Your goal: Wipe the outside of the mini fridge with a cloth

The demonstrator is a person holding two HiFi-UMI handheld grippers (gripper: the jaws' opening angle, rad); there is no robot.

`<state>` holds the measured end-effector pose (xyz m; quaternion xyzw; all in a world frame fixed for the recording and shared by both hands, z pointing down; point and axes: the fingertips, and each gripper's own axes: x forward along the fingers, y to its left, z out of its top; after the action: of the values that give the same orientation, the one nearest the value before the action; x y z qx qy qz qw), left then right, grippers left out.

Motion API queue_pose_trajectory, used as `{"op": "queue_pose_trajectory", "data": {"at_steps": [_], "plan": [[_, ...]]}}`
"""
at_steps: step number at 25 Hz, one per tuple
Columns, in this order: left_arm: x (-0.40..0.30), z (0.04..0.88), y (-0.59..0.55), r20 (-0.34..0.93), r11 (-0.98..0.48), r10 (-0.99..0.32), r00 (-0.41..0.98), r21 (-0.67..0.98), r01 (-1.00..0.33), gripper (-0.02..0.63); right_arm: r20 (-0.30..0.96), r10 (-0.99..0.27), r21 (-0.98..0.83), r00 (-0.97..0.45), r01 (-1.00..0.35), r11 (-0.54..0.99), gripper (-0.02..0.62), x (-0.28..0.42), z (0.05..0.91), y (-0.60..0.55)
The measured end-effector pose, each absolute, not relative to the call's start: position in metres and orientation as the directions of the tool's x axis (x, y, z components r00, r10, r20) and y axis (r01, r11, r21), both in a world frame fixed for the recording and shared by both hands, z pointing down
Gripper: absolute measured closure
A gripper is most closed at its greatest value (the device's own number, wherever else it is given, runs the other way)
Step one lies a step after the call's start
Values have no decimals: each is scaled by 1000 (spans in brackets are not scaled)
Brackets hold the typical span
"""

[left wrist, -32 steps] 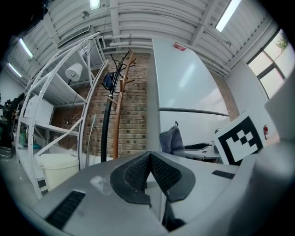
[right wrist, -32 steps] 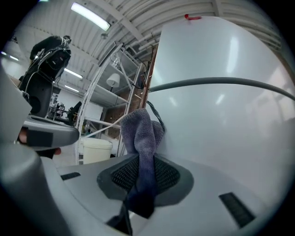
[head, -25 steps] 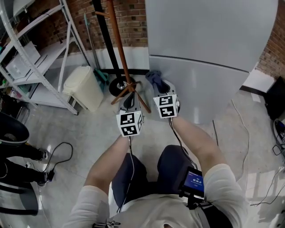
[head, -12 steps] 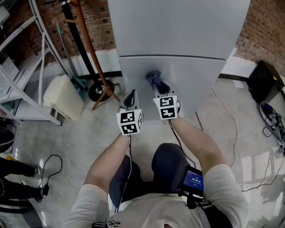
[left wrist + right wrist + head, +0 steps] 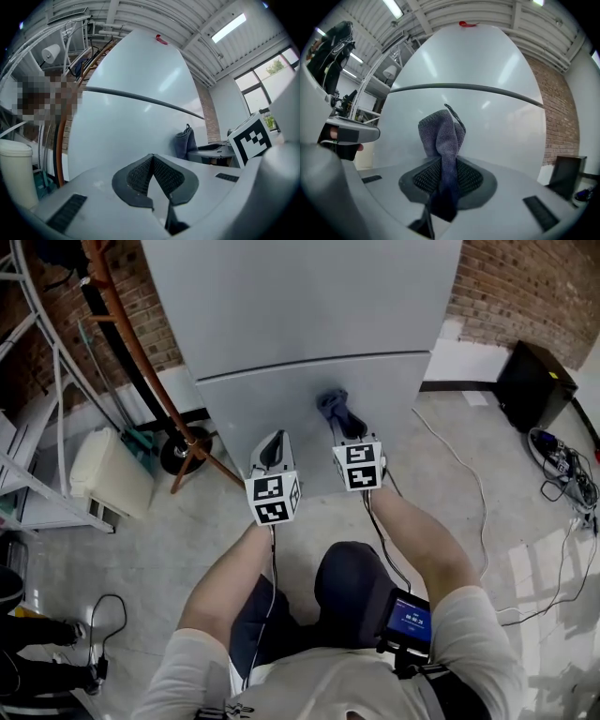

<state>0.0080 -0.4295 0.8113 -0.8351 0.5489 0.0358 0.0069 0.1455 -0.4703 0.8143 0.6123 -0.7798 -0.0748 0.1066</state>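
Observation:
The grey mini fridge [image 5: 309, 306] stands straight ahead, with a dark seam between its upper and lower doors. My right gripper [image 5: 345, 430] is shut on a blue-grey cloth [image 5: 334, 409], which sits at the middle of the lower door, just under the seam. Whether it touches I cannot tell. In the right gripper view the cloth [image 5: 443, 133] sticks up out of the right gripper [image 5: 443, 161] before the fridge [image 5: 497, 70]. My left gripper [image 5: 273, 448] hangs shut and empty beside it, off the door. The left gripper view shows the left gripper [image 5: 152, 157], the cloth [image 5: 186, 143] and the fridge [image 5: 136, 79].
A wooden coat stand [image 5: 141, 362] leans left of the fridge, with a white bin [image 5: 108, 474] and metal shelving [image 5: 37, 381] beyond. A black box [image 5: 534, 381] and loose cables [image 5: 562, 474] lie on the floor at the right. A small red thing [image 5: 468, 23] tops the fridge.
The view has swung left to right, so the fridge now stands squarely ahead. The cloth now sits before the middle of the lower door instead of near its left edge.

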Motion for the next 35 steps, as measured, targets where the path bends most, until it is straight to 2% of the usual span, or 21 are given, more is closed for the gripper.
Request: {"op": "queue_pose_trajectory", "data": {"at_steps": [8, 18, 28, 35], "plan": [[52, 815, -442, -48, -440, -897, 439, 22, -898, 603, 89, -990, 222, -112, -966, 130, 509, 237, 818, -479], [81, 825, -452, -29, -459, -888, 458, 21, -888, 602, 98, -995, 186, -12, -982, 31, 509, 314, 828, -487], [66, 827, -450, -29, -442, -897, 442, 24, -897, 603, 92, -996, 130, -11, -991, 23, 509, 313, 829, -486], [39, 833, -443, -28, -409, -912, 408, 49, -911, 602, 85, -987, 143, -133, -979, 144, 509, 253, 838, -470]]}}
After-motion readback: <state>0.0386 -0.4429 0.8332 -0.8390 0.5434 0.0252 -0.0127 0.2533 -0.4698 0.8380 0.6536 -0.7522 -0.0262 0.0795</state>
